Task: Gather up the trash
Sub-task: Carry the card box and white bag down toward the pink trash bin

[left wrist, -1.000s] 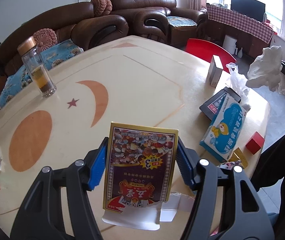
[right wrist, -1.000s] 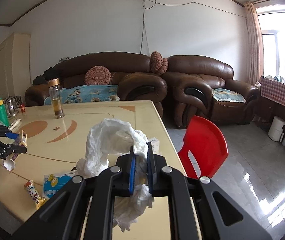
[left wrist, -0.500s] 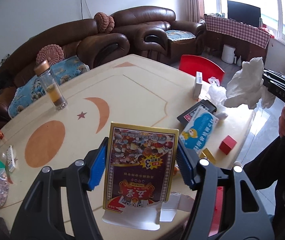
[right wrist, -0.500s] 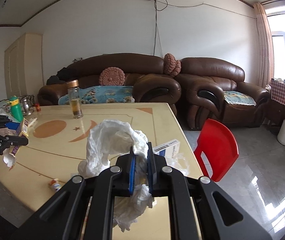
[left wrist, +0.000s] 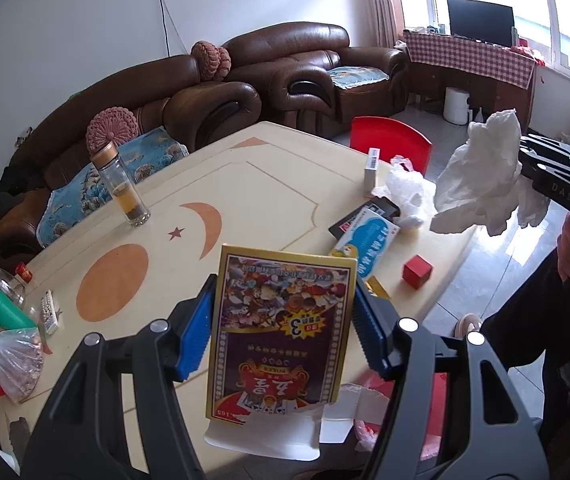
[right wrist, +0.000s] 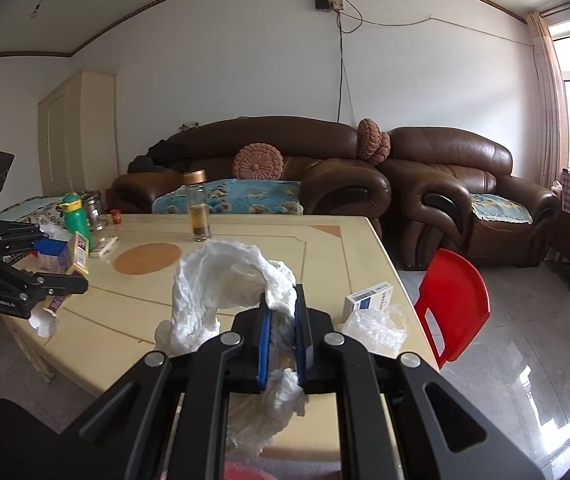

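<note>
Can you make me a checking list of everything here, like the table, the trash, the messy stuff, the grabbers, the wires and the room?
Surface: cream table with orange moon, star and oval shapes.
Job's things: card box with torn-open end, white crumpled bag.
Clutter: glass bottle, red cube, blue packet, small white box, clear plastic wrap, green bottle.
Grippers: left gripper fingers clamp the card box; right gripper shut on the white crumpled bag. Both are lifted off the table.
Cables: wire runs down the wall.
Surroundings: brown sofa, red chair, window, checked cloth table.
</note>
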Demonstrator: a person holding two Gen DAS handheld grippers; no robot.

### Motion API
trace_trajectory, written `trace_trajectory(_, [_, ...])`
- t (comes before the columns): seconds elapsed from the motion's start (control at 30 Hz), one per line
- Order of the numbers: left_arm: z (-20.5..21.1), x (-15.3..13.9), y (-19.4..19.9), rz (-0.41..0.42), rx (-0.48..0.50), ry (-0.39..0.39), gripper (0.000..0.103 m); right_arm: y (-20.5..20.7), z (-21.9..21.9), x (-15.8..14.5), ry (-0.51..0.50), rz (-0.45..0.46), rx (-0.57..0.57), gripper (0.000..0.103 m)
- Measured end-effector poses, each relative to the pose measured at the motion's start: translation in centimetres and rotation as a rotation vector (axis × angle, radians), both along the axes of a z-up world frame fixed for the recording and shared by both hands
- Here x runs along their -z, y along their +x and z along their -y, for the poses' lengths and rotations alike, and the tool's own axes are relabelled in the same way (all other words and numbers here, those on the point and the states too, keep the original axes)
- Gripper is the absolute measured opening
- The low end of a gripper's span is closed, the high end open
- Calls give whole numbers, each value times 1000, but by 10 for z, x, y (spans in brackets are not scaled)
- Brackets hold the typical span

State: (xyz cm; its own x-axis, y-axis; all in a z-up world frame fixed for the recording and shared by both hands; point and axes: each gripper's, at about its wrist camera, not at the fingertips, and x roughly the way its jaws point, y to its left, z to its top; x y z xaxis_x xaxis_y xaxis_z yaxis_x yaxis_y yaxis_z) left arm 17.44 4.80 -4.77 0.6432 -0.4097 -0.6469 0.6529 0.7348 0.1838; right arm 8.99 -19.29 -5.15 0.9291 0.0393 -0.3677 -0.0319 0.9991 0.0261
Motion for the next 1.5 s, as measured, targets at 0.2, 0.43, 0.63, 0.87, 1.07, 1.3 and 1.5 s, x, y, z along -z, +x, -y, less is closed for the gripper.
trace_trajectory(0.2, [1,-5,-32,14,13,1,63,-25,-11,-8,-2,2,-21,10])
trace_trajectory(0.43, [2,4,-64,-6,31,0,63,-52,-20,-3,-1,-25,-40,10])
trace_trajectory(0.63, [4,25,-82,-64,36,-11,63,-68,-29,12,-2,-71,-59,10])
trace_trajectory(0.87, [14,53,-100,-121,66,-6,63,-80,-32,31,-9,-119,-66,10])
trace_trajectory(1.07, [28,71,-101,-151,73,-16,63,-86,-30,48,-11,-158,-68,10])
trace_trajectory(1.3, [48,108,-104,-225,92,31,63,-86,-28,74,-9,-223,-79,10])
trace_trajectory(1.5, [63,142,-100,-305,96,52,63,-79,-26,102,-11,-285,-80,10])
